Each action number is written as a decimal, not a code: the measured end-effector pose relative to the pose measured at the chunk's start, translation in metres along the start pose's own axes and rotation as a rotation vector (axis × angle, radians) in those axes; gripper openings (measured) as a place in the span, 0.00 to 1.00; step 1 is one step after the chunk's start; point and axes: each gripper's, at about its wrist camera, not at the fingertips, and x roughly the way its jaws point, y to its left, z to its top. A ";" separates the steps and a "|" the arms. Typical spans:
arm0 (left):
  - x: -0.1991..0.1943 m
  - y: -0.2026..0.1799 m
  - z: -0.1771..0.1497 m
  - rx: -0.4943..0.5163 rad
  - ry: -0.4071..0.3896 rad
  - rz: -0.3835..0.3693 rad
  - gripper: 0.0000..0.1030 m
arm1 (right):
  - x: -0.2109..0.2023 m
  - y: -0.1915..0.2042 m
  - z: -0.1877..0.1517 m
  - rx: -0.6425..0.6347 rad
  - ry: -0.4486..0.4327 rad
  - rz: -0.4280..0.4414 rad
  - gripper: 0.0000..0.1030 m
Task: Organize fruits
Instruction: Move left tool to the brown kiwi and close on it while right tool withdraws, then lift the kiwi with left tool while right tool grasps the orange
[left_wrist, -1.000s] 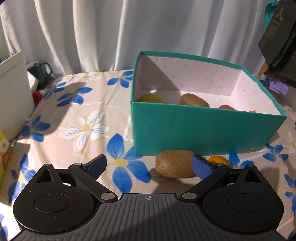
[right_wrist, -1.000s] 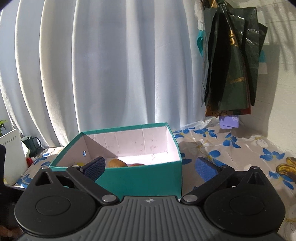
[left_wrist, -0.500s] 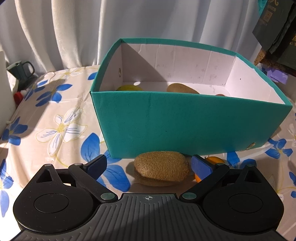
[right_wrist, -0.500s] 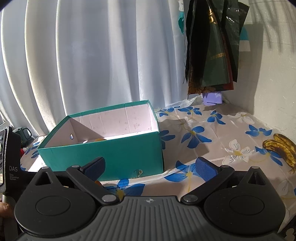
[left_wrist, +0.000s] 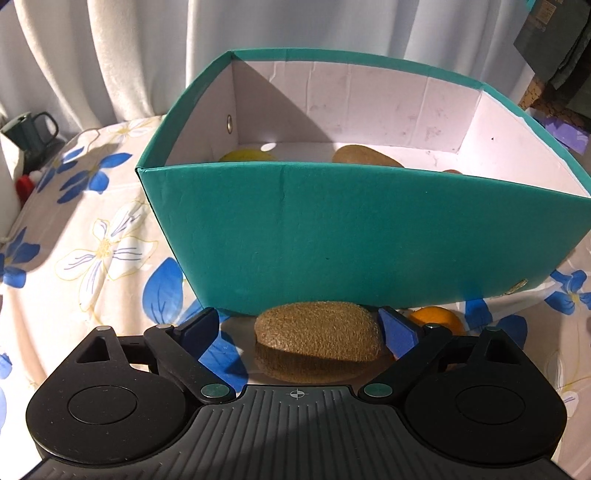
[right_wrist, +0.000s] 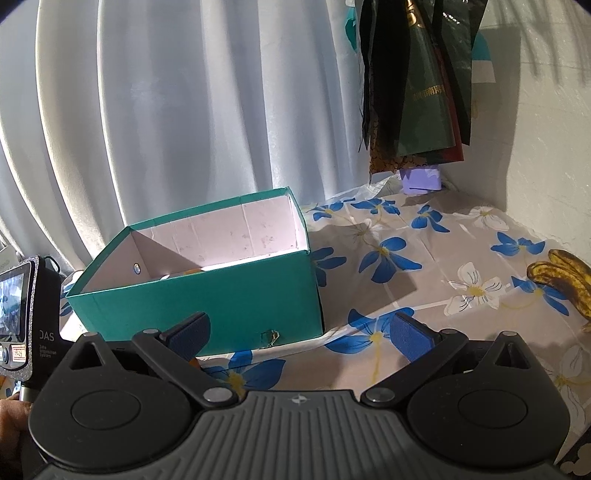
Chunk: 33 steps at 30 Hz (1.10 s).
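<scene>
A brown kiwi (left_wrist: 317, 341) lies on the flowered cloth in front of the teal box (left_wrist: 332, 240). My left gripper (left_wrist: 299, 326) is open with the kiwi between its blue pads; the right pad is close to it. An orange (left_wrist: 437, 319) lies just right of the kiwi. Inside the box I see a yellow fruit (left_wrist: 245, 155) and another kiwi (left_wrist: 364, 157). My right gripper (right_wrist: 299, 332) is open and empty, above the cloth before the teal box (right_wrist: 207, 295). Spotted bananas (right_wrist: 565, 280) lie at the far right.
White curtains hang behind the table. Dark bags (right_wrist: 417, 81) hang at the back right above a purple item (right_wrist: 421, 179). A dark kettle (left_wrist: 31, 129) stands at the far left. The left gripper's screen unit (right_wrist: 26, 317) shows at the right view's left edge.
My left gripper has moved forward and lower, bringing the kiwi between its pads. My right gripper has swung right and tilted down, showing more table and the bananas.
</scene>
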 end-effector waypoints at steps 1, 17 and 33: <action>0.001 0.002 0.001 -0.016 0.012 -0.022 0.90 | 0.000 0.000 0.000 0.002 0.002 -0.001 1.00; -0.003 -0.004 0.001 0.025 0.026 -0.067 0.71 | -0.006 0.003 0.005 -0.007 -0.009 -0.012 1.00; -0.095 0.021 0.007 -0.025 -0.110 -0.133 0.71 | 0.004 0.024 -0.008 -0.111 0.028 -0.009 1.00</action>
